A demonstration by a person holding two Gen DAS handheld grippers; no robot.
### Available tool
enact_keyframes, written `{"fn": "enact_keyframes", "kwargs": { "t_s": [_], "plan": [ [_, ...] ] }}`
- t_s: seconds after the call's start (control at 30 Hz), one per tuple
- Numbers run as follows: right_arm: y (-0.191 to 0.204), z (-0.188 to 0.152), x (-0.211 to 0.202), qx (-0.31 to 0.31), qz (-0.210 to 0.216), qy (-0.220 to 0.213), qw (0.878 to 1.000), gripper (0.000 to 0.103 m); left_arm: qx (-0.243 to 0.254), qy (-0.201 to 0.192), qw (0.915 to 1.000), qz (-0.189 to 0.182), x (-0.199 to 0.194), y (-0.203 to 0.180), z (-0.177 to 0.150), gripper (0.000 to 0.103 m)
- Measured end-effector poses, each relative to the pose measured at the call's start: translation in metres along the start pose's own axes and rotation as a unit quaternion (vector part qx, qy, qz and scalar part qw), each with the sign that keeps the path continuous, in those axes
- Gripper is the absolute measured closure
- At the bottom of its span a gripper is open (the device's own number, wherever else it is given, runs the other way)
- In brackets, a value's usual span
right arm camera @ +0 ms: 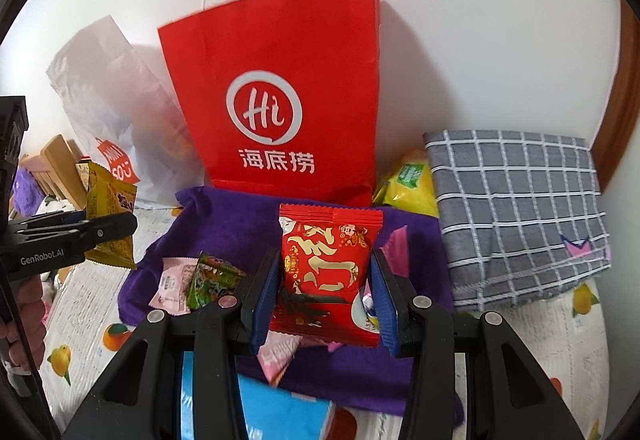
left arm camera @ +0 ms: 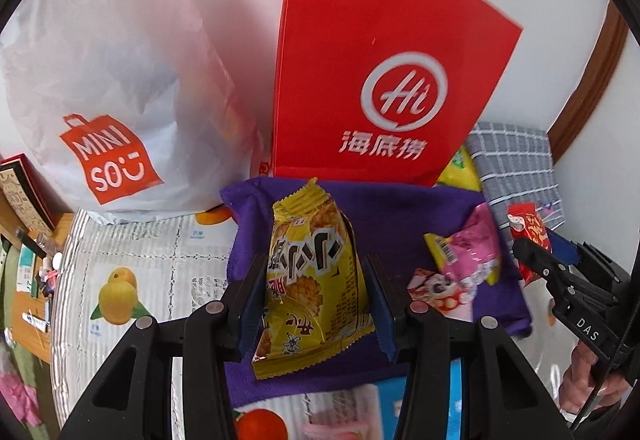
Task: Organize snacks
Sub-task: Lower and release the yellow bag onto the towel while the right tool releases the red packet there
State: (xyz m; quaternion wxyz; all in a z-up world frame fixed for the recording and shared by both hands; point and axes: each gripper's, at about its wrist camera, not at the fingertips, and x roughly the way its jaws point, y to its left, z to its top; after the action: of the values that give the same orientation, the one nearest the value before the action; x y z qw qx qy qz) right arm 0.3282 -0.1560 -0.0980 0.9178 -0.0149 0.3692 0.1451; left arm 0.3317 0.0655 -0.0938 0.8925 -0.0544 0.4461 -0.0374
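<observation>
- Firmly, the left gripper clamps a crinkly yellow foil packet.
- Right gripper pinches a glossy red sachet above a fuzzy purple cloth.

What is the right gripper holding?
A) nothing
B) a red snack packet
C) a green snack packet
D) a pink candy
B: in the right wrist view the right gripper has its blue pads pressed on both sides of a red snack packet with gold writing, lifted above the purple cloth.

Red bag: "Hi 海底捞"; white bag: "MINISO"; left tool: "GenRobot.AI".
</observation>
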Motion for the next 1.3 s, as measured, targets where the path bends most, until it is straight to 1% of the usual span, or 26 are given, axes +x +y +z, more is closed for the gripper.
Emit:
{"fn": "enact_keyframes", "kwargs": {
  "t_s": [0.2,0.27,0.4,0.53,0.97,1.1,1.17,1.2,1.23,1.3],
  "plan": [
    [0.003,-0.006,0.036,-0.015,0.000,0.032,0.999,0.059,0.004,0.034,0.9994,0.009,0.038,0.004,-0.004,0.058],
    [0.003,-0.006,0.044,-0.016,0.003,0.036,0.999,0.059,0.004,0.043,0.9990,0.009,0.047,0.004,-0.004,0.058],
    [0.003,-0.006,0.056,-0.013,0.016,0.048,0.999,0.059,0.010,0.057,0.9983,0.007,0.059,0.003,-0.004,0.058],
    [0.007,-0.008,0.068,-0.021,0.018,0.060,0.998,0.059,0.013,0.064,0.9979,0.003,0.067,0.000,-0.005,0.058],
    [0.010,-0.013,0.069,-0.033,0.025,0.060,0.997,0.059,0.019,0.078,0.9967,-0.009,0.080,-0.006,-0.010,0.057],
    [0.011,-0.014,0.066,-0.034,0.027,0.058,0.997,0.053,0.020,0.080,0.9965,-0.012,0.081,-0.010,-0.011,0.057],
    [0.012,-0.013,0.062,-0.036,0.021,0.055,0.998,0.052,0.022,0.082,0.9963,-0.013,0.080,-0.011,-0.011,0.057],
    [0.011,-0.013,0.060,-0.036,0.019,0.054,0.998,0.050,0.024,0.082,0.9962,-0.015,0.079,-0.011,-0.011,0.055],
    [0.012,-0.013,0.057,-0.037,0.017,0.052,0.998,0.048,0.026,0.082,0.9962,-0.016,0.078,-0.012,-0.011,0.048],
    [0.012,-0.013,0.051,-0.036,0.015,0.047,0.998,0.047,0.030,0.076,0.9965,-0.015,0.075,-0.015,-0.011,0.038]
  ]
}}
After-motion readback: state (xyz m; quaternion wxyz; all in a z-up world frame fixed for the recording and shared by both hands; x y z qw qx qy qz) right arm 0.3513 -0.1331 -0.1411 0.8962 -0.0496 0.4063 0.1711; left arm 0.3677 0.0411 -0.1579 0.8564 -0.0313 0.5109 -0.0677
